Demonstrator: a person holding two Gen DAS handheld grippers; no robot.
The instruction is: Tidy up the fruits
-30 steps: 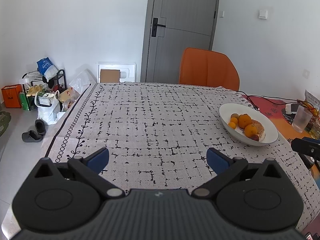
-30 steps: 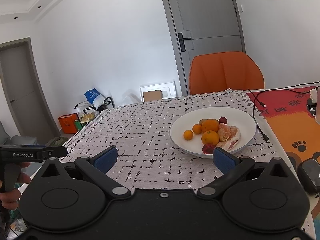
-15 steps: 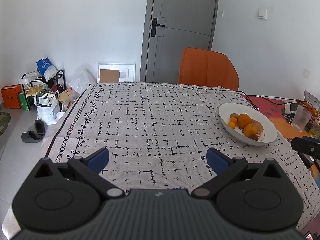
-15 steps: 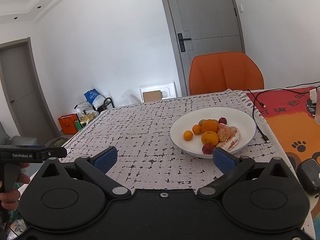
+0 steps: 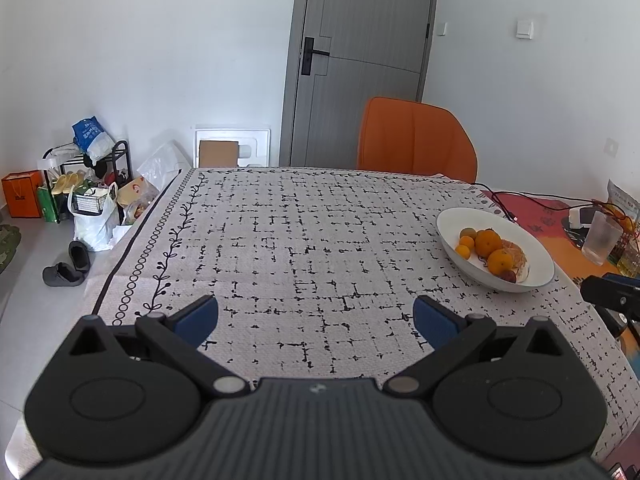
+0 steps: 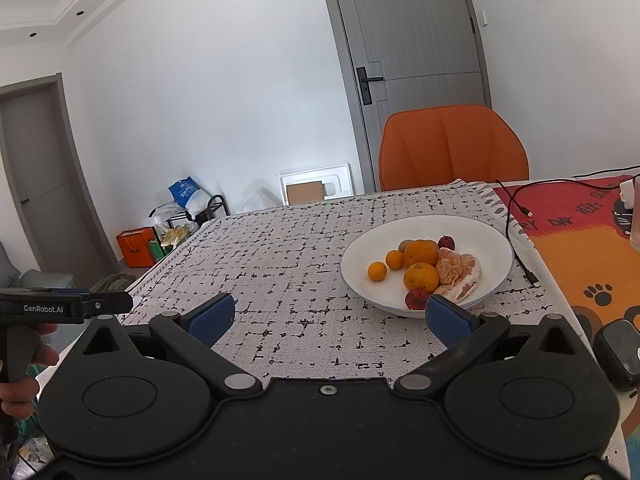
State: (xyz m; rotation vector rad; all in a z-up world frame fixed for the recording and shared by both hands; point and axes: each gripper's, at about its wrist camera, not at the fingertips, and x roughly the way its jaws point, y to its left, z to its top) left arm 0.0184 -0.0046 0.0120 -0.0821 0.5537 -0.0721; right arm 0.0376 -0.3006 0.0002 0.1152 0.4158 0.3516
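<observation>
The bowl (image 5: 448,236) sits slightly lower in the left view (camera drifted).

White lettering reading "GenRobot.AI" runs along the dark side of the left tongs (image 6: 66,307), seen at the left edge of the right wrist view with a hand (image 6: 18,390) gripping the handle beneath. On the red and orange mat (image 6: 580,240) covering the right part of the desk, large black hand-drawn capitals appear to include "DAY" and "KIDS", though the fisheye bend and the frame edge cut the phrase short, so the full wording cannot be made out. A blue and white bag (image 5: 90,136) on the floor rack and an orange paper bag (image 5: 22,198) carry print too small to read.
</observation>
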